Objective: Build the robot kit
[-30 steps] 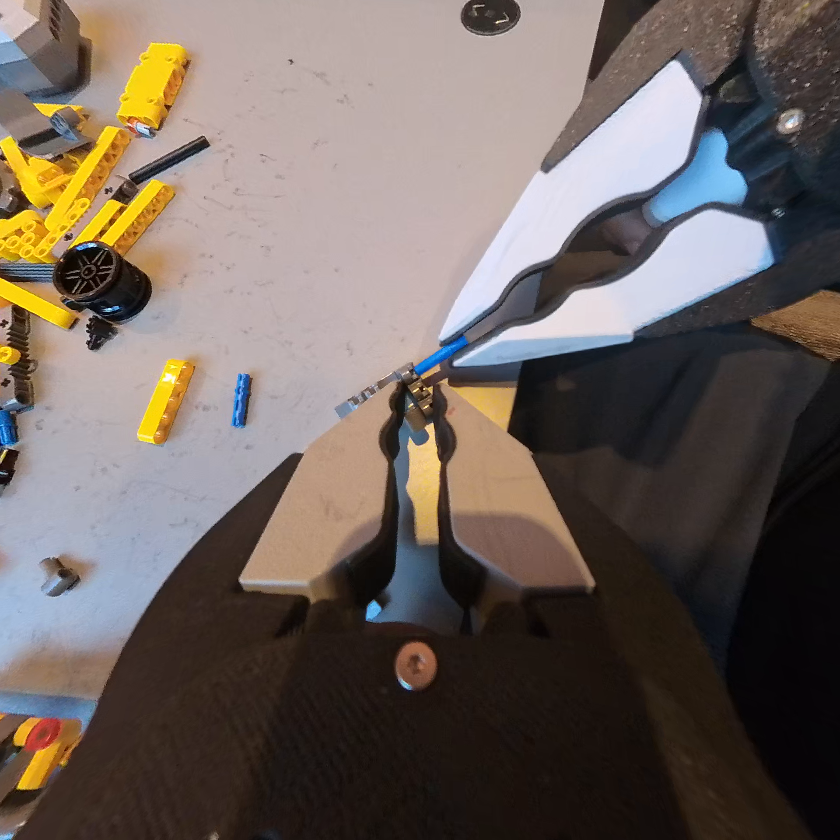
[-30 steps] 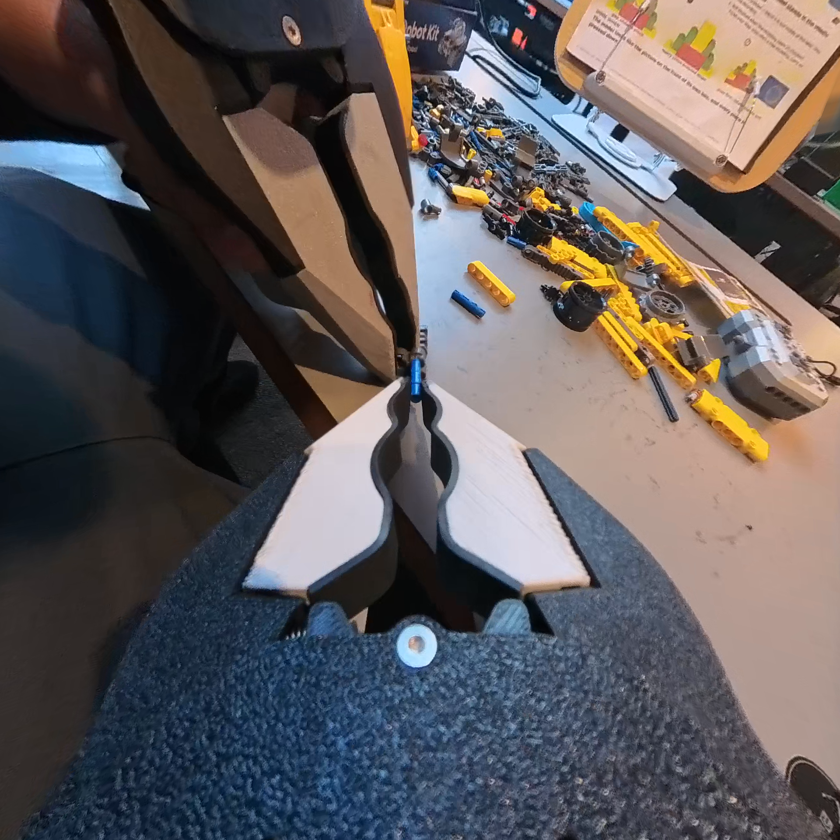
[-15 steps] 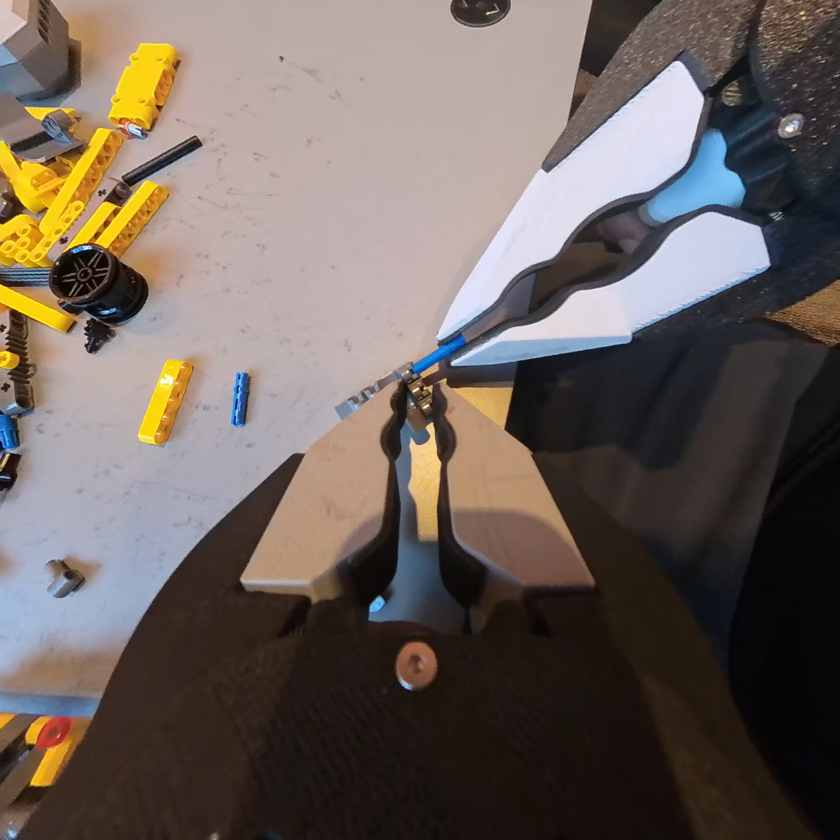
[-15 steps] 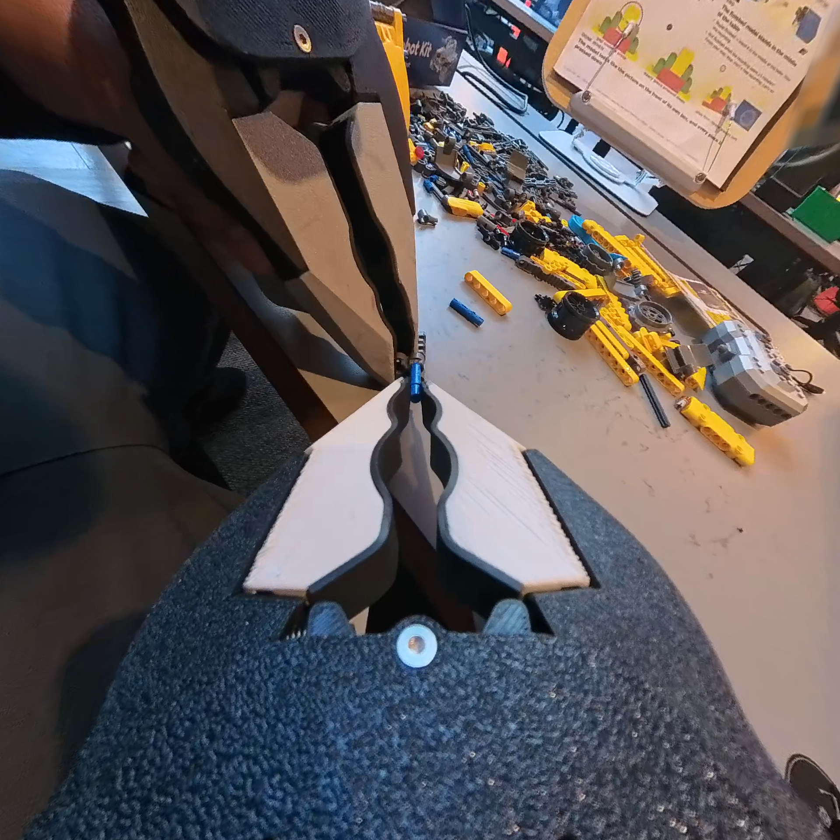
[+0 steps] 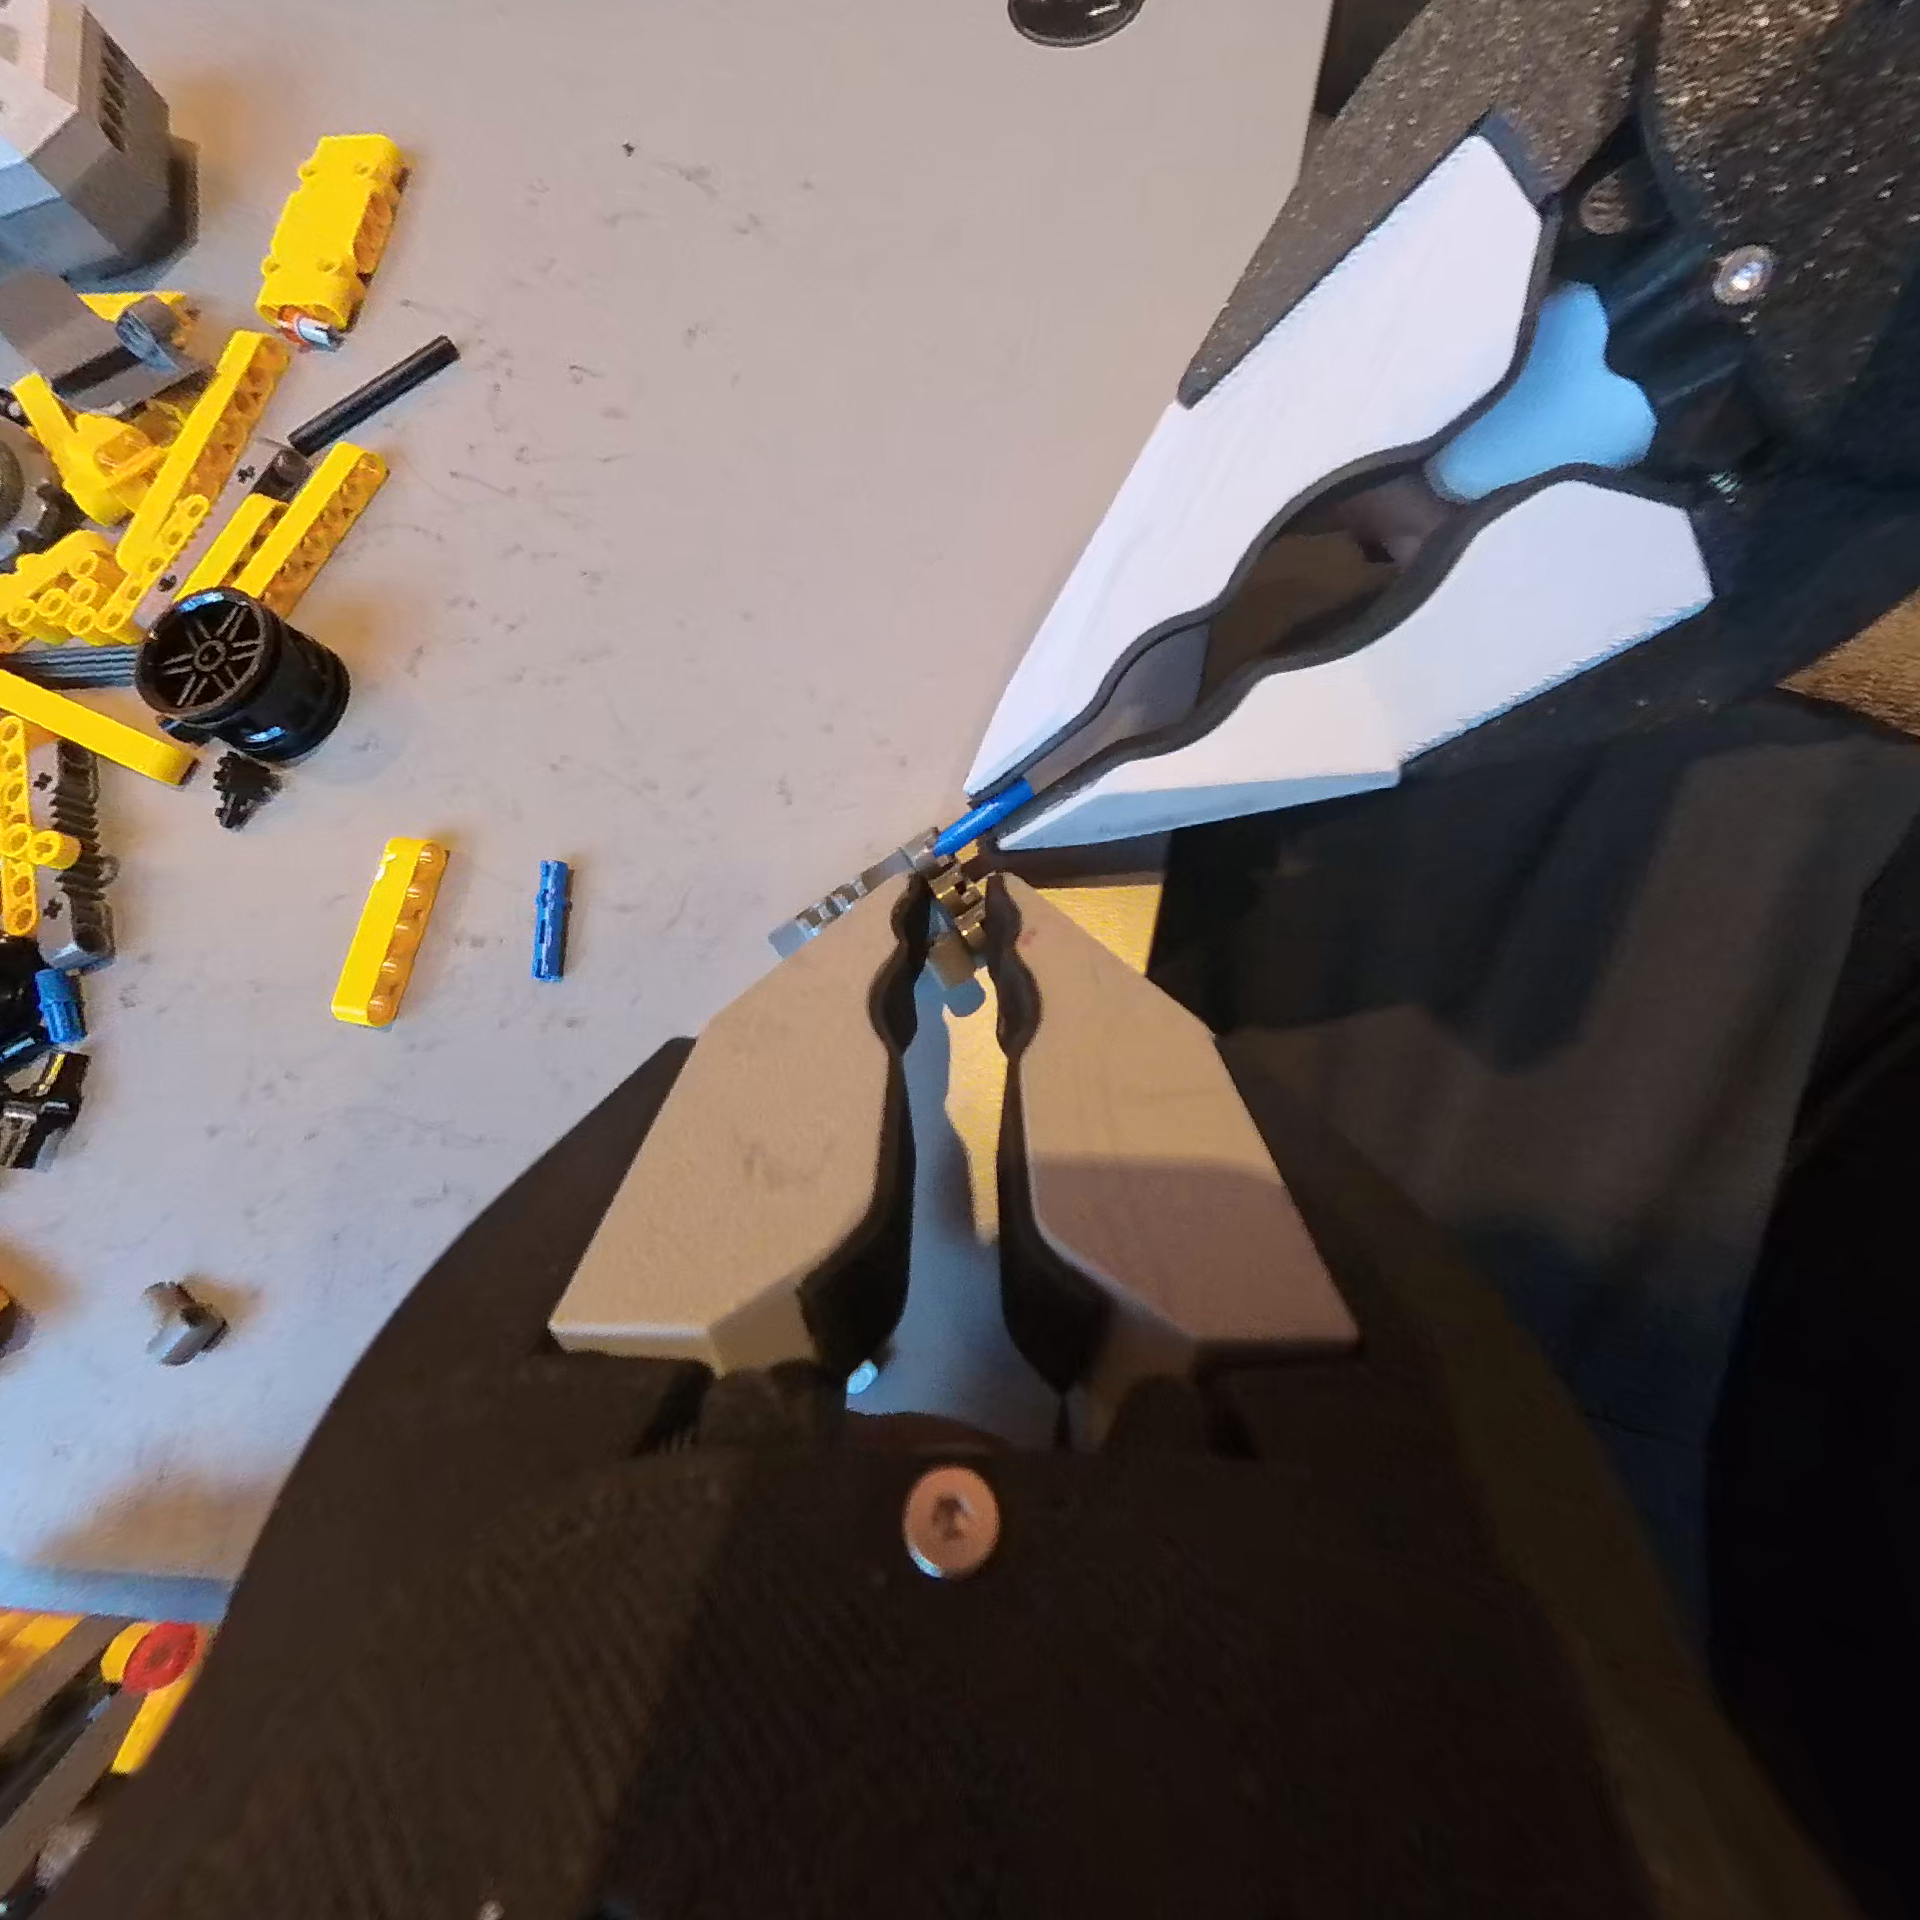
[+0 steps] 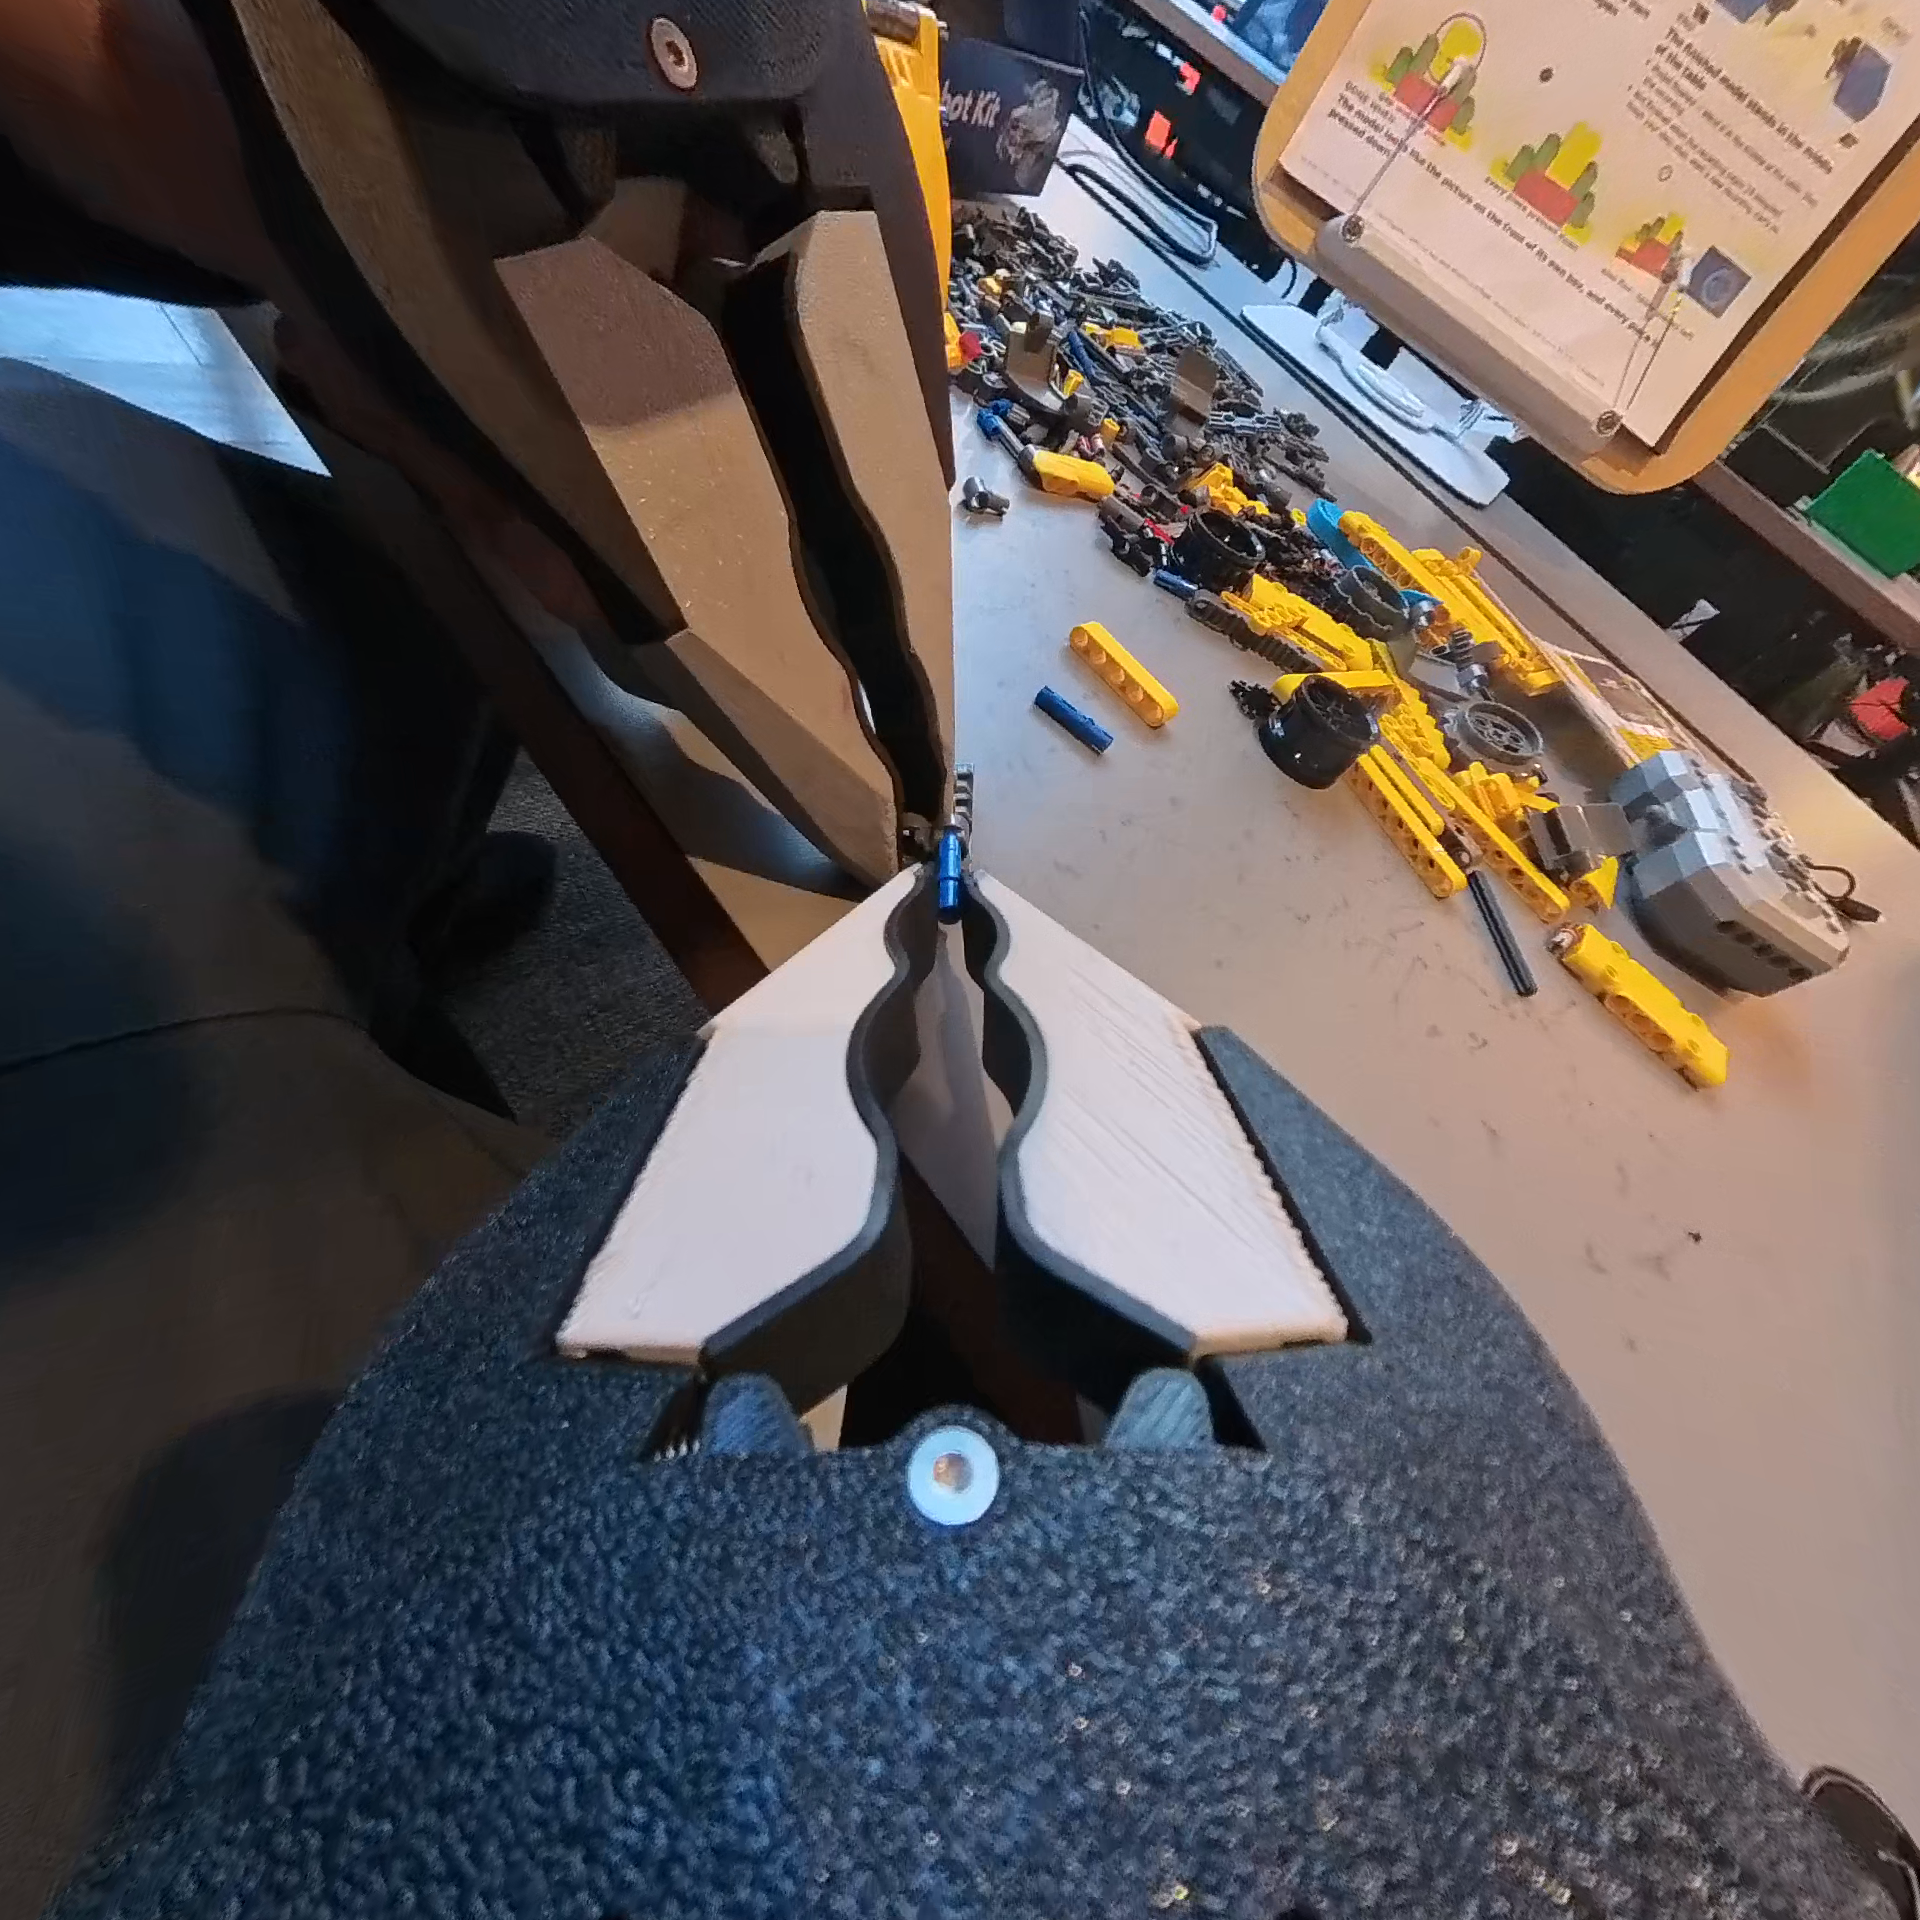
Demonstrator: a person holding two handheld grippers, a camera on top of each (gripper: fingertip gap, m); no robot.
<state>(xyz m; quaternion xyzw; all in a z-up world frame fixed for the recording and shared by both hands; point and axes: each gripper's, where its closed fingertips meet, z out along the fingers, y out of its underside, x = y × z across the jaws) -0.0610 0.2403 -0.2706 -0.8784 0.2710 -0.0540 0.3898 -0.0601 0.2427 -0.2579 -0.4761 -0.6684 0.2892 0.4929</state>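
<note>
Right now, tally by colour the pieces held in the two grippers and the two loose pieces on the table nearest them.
Blue: 2 (gripped pin in right gripper, loose pin)
Yellow: 1 (beam)
Grey: 1 (grey piece in left gripper)
Total: 4

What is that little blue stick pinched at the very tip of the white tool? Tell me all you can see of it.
The blue pin is a small, slim rod of glossy plastic. The right gripper is shut on one end of it, between the tips of its white fingers. Its free end meets the small grey toothed piece that the left gripper is shut on. It is held in the air at the grey table's edge. A similar blue pin lies loose on the table.
</note>
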